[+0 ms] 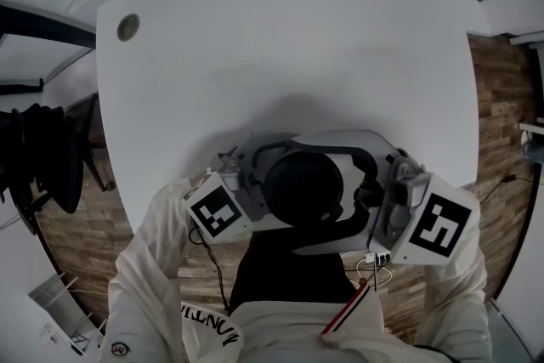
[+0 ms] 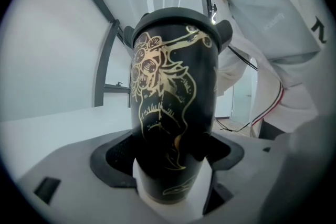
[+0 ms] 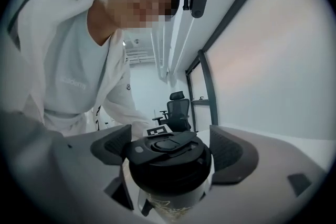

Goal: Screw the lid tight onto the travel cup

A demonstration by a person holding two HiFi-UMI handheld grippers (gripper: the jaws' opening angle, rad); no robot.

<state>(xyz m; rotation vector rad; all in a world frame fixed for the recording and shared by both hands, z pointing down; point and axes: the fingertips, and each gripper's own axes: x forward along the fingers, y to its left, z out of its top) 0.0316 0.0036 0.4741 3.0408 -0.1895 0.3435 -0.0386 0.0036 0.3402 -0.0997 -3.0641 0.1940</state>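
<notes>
A black travel cup [image 2: 173,86] with a gold line drawing stands upright between my left gripper's [image 2: 173,165] jaws, which are shut on its lower body. Its black lid [image 3: 168,152] with a flip tab sits on top, and my right gripper [image 3: 168,160] is shut on the lid's rim from the opposite side. From the head view the cup [image 1: 302,183] is a dark round shape at the table's near edge, with the left gripper [image 1: 263,183] and the right gripper [image 1: 340,187] meeting around it. The cup's base is hidden.
The white table [image 1: 289,38] stretches away beyond the cup, with a round cable hole [image 1: 128,27] at its far left corner. Dark items hang at the left [image 1: 42,157]. An office chair [image 3: 177,107] stands across the room. The person's torso is close behind the grippers.
</notes>
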